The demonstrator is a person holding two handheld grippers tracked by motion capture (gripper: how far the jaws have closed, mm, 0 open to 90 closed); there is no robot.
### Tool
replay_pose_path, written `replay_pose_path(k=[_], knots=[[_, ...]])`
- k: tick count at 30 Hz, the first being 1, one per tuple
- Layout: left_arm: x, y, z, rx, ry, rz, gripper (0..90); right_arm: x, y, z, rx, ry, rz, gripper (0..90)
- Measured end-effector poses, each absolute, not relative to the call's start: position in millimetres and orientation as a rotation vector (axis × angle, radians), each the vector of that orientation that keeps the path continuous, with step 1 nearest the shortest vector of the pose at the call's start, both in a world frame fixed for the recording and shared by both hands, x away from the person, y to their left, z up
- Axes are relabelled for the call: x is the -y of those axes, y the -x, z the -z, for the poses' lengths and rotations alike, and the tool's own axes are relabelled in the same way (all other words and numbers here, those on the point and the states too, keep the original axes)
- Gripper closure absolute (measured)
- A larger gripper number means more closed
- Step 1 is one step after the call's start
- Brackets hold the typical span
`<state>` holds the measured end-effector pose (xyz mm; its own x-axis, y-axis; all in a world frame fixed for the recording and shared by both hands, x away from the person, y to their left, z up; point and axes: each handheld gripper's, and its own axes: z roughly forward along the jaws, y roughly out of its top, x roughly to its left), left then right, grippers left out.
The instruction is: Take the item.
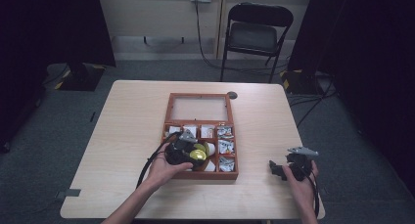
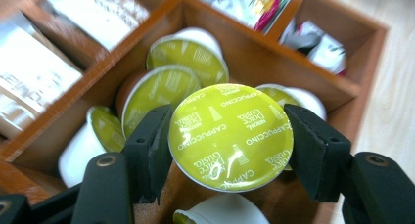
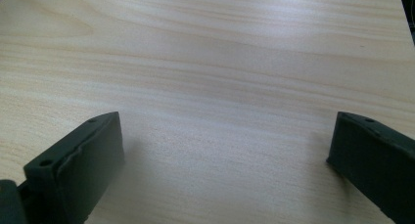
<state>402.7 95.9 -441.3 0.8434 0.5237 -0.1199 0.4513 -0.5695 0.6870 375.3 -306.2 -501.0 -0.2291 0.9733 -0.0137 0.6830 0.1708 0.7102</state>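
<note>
Capsule compartment: in the high view the left gripper (image 1: 188, 148) and the hand (image 1: 164, 171) holding it cover most of the pale-topped capsules in the wooden box (image 1: 169, 109).
Sachets: in that box's other cells the packets (image 1: 225, 146) are too small to read; in the left gripper view the packet print (image 2: 29, 82) beside the box divider is blurred and cut off by the frame.
Held capsule: its yellow-green lid (image 2: 230, 136) hides the cup body beneath it and part of the capsule (image 2: 288, 98) behind it.
Lowest capsule: the one (image 2: 220, 213) below the held lid is cut off by the bottom edge.
Box lid: what shows through its pane (image 1: 199, 108) is too faint to tell.
Right gripper (image 3: 225, 165): beside the box on the table (image 3: 220, 62), both jaws run off the bottom corners of the right gripper view.
</note>
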Motion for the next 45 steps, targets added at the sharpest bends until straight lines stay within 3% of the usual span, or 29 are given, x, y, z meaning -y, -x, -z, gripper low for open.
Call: replay_pose_path(k=[45], knots=[[-122.4,-398.7,415.6,-0.697,-2.079,-0.189,38.0,306.3,-375.5,501.0,-1.982,-1.558,-0.814,0.0]])
